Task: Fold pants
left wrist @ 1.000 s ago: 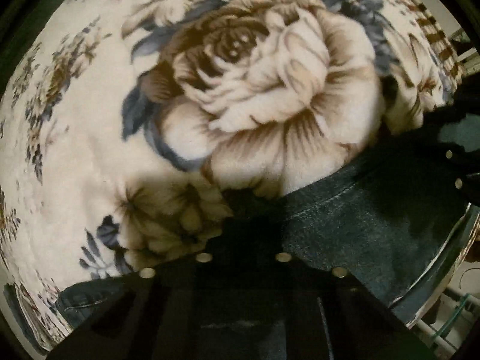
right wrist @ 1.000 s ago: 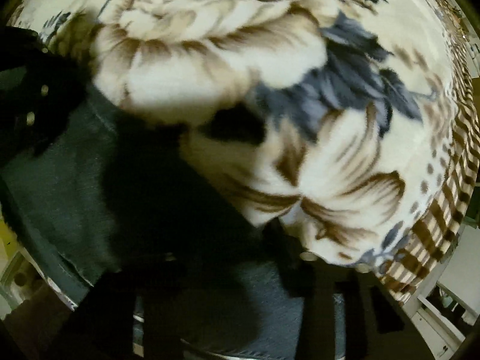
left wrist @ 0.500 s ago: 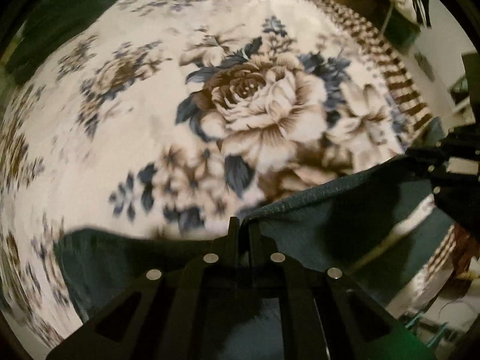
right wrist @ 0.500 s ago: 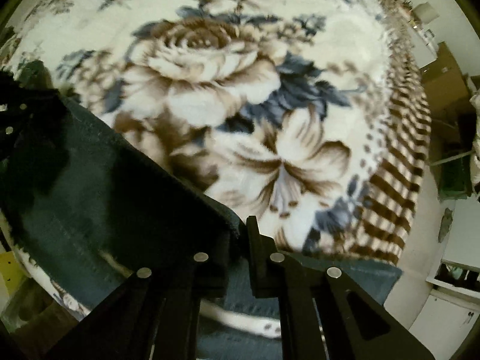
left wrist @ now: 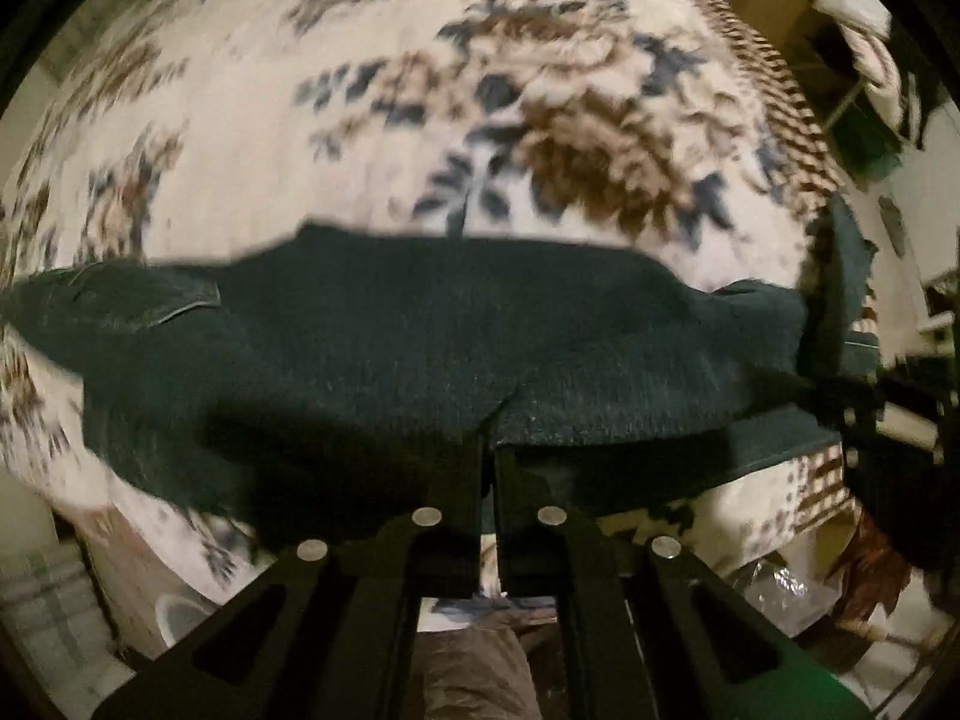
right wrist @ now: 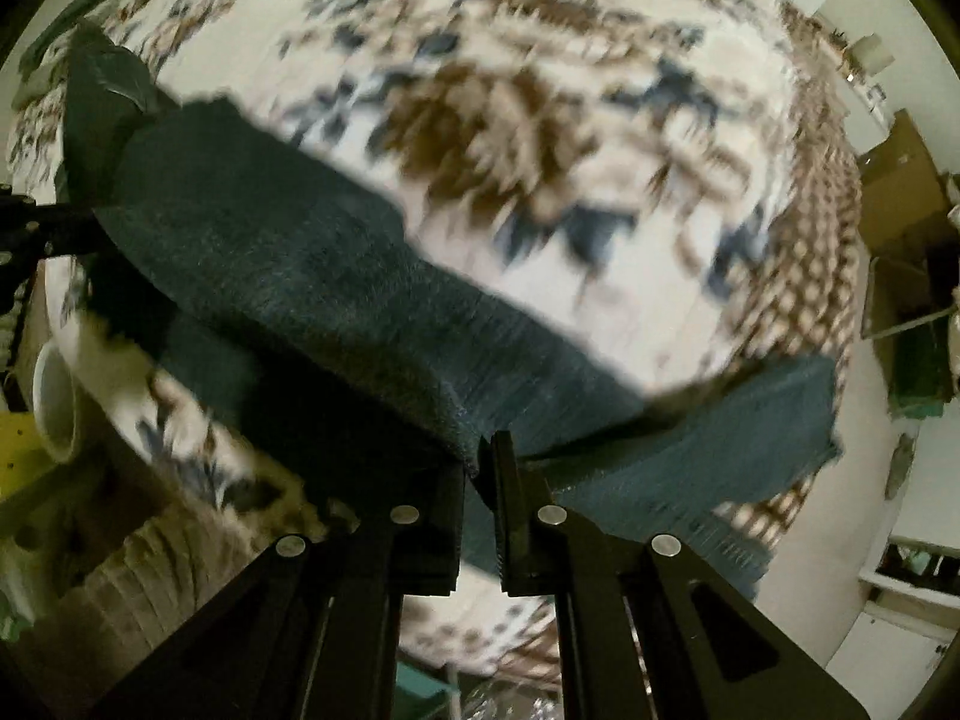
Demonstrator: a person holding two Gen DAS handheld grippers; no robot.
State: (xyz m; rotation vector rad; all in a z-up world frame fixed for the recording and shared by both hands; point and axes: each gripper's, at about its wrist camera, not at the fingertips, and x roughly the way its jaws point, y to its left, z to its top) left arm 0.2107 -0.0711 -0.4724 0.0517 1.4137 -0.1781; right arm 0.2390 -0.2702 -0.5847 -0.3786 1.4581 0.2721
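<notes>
while both ends hung lifted, left gripper (left wrist: 487, 441) and right gripper (right wrist: 486, 450) pinched pants (left wrist: 420, 348) above floral blanket (left wrist: 240, 150); fold seemingly barely started, nothing laid over.

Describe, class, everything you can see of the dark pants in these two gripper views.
The pants are dark denim, blurred. They stretch across the flowered blanket, with a stitched pocket seam at the picture's left. The left gripper and the right gripper each pinch an edge of the cloth, holding that part lifted above the blanket while the rest trails onto it.
</notes>
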